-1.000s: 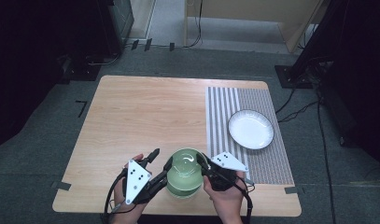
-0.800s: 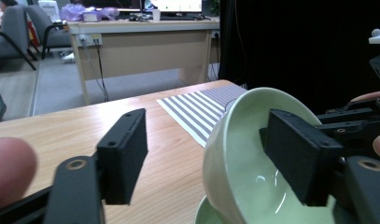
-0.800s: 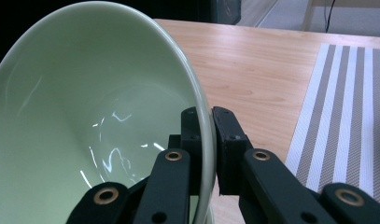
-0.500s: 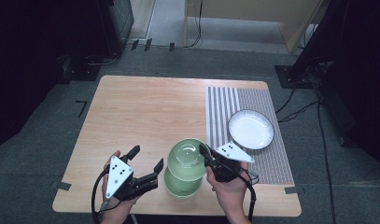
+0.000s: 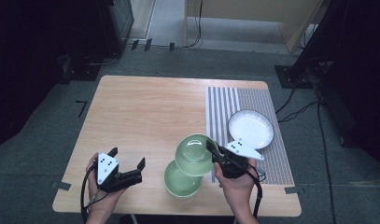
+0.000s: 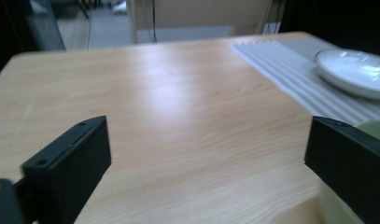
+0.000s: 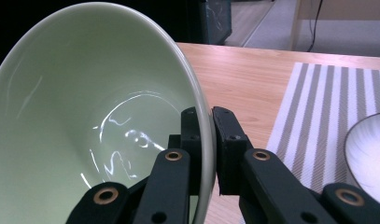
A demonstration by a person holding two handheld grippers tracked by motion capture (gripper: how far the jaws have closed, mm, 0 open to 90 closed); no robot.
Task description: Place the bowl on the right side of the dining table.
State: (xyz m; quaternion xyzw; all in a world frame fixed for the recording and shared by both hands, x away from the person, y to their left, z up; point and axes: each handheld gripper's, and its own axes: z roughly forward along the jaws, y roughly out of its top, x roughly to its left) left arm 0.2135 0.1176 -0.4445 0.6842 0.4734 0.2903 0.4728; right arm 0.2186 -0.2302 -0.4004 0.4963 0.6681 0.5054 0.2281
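Observation:
My right gripper [image 5: 212,148] is shut on the rim of a pale green bowl [image 5: 195,154], which it holds lifted and tilted above the table. In the right gripper view the bowl [image 7: 99,116] is close up, its rim pinched between the two black jaws. A second green bowl [image 5: 180,183] rests on the wooden table [image 5: 145,112] just below it, near the front edge. To the left, my left gripper [image 5: 128,161] stands open with nothing in it; in the left gripper view its jaws are wide apart and the resting bowl's rim [image 6: 372,131] shows behind the right one.
A grey striped placemat [image 5: 225,112] covers the right side of the table, and a white plate [image 5: 250,128] lies on it. Cables and dark equipment stands line the floor around the table. The table's left and far parts are bare wood.
My right gripper has lifted the upper green bowl off the stack and tilted it, uncovering the bowl beneath. My left gripper has moved left, away from the bowls, and stays open.

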